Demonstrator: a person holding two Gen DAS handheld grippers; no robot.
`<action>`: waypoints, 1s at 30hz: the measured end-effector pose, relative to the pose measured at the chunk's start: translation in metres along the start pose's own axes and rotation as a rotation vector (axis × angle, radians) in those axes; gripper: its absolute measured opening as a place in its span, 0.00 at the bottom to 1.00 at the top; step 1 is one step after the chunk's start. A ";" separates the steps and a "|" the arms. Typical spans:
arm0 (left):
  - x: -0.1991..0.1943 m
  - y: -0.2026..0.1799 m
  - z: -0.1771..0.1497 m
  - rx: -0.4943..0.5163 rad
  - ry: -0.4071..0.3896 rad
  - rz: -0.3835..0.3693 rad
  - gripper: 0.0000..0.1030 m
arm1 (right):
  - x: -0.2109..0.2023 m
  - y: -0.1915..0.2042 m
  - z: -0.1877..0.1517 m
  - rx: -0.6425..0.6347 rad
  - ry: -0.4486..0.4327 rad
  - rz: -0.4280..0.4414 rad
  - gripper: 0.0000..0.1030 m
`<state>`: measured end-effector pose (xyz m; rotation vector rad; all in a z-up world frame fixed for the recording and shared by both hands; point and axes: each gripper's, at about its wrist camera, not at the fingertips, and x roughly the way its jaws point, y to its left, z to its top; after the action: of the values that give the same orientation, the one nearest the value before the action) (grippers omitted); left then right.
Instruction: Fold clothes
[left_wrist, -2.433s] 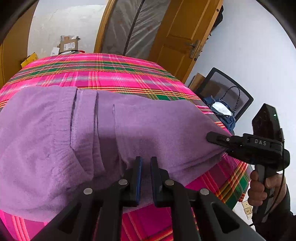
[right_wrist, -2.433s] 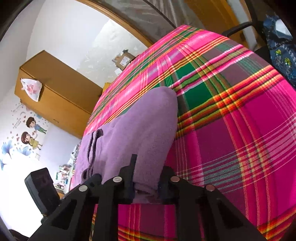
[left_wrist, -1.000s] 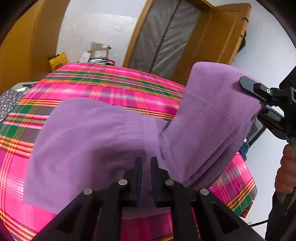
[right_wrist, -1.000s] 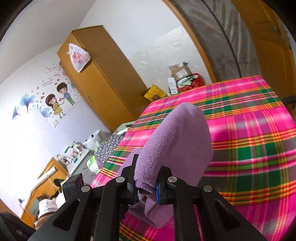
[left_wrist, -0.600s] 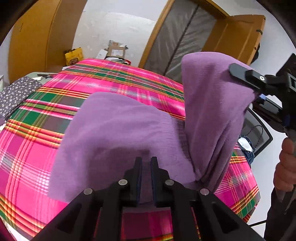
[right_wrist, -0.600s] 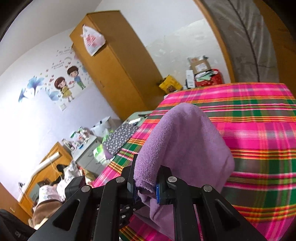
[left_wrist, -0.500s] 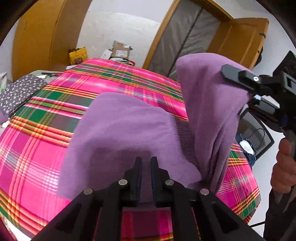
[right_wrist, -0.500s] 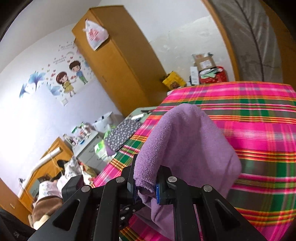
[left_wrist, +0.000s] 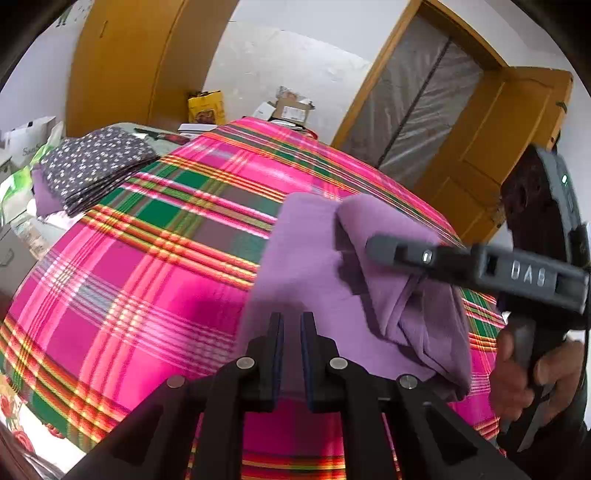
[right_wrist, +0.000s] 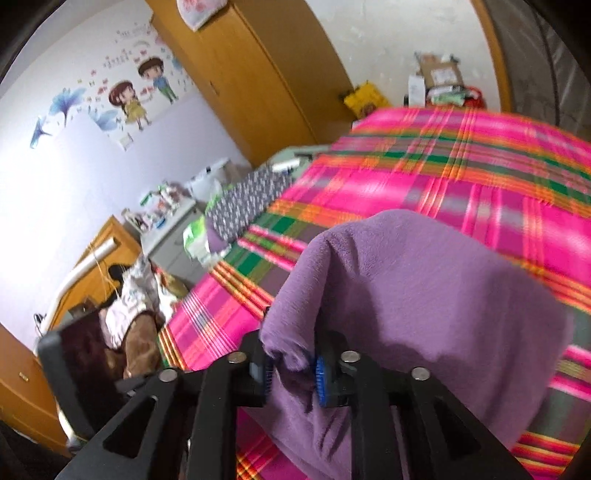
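I see the soft purple fleece garment (left_wrist: 314, 266) lying on the bright pink plaid bedspread (left_wrist: 147, 258), its right-hand part doubled over onto the flat part; my left gripper (left_wrist: 291, 325) has its jaws nearly together, pinching the near edge of the fleece; my right gripper (right_wrist: 291, 369) has its jaws opening, a bunched fold of the purple cloth between the blue pads (right_wrist: 320, 376), which no longer press it; a hand (left_wrist: 532, 373) holds that gripper's handle; a folded dark dotted cloth (left_wrist: 92, 162) lies beside the bed, well apart.
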<state>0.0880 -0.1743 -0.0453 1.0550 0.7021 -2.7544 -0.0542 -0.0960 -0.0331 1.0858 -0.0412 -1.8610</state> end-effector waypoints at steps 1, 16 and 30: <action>-0.001 0.004 0.001 -0.008 -0.001 0.003 0.09 | 0.004 0.001 -0.002 0.001 0.012 0.004 0.36; -0.008 0.004 0.029 -0.043 -0.034 -0.226 0.40 | -0.057 -0.004 -0.026 0.023 -0.119 0.025 0.43; 0.026 -0.016 0.046 -0.060 -0.014 -0.359 0.11 | -0.096 -0.061 -0.058 0.191 -0.180 -0.047 0.43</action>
<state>0.0363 -0.1791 -0.0265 0.9794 1.0589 -3.0052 -0.0418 0.0315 -0.0320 1.0519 -0.3055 -2.0247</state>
